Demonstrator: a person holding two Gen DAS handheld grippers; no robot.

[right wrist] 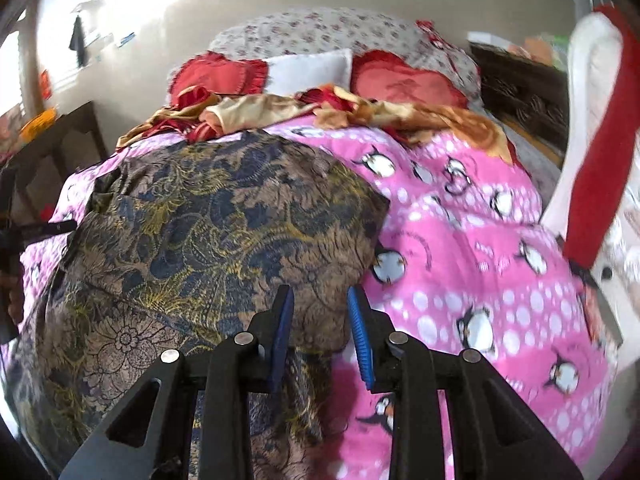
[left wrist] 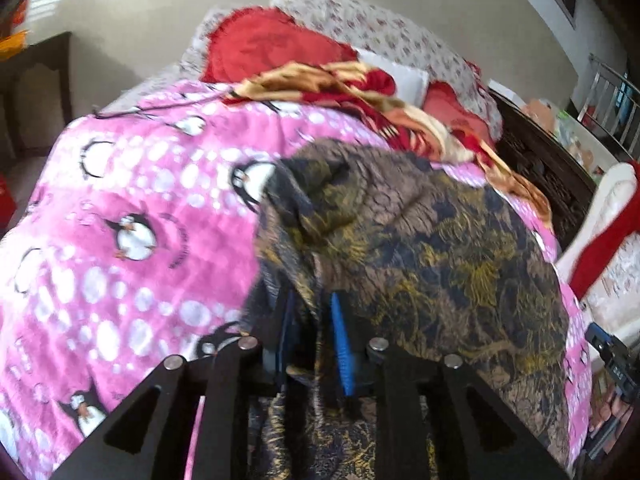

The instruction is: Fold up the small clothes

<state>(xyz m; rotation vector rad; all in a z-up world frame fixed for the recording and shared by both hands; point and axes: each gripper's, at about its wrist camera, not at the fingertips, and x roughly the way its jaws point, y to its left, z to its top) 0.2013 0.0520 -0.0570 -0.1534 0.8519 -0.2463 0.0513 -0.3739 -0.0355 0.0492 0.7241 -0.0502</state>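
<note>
- Garment (right wrist: 192, 240): brown cloth with a navy and gold flower print, lying in a rumpled heap on the pink penguin blanket (right wrist: 480, 240) over the bed. It's on the left in the right wrist view, with its near edge hanging toward the cameras.
- Step, as I read it: mid-fold. The cloth looks doubled over but lumpy, not yet a neat packet.
- Left gripper (left wrist: 316, 332): fabric is bunched between and over the fingers, hiding one of them. The jaws look slightly apart, but I honestly can't tell if the pads still pinch the cloth.
- Right gripper (right wrist: 320, 332): jaws clearly apart with a modest gap. The left blue pad (right wrist: 280, 336) sits against the garment's right edge, the other one over bare blanket. Nothing clamped.
- Next move, my guess: free the left fingers from the folds, then get hold of a clean edge or corner and flatten the bulge before folding again.
</note>
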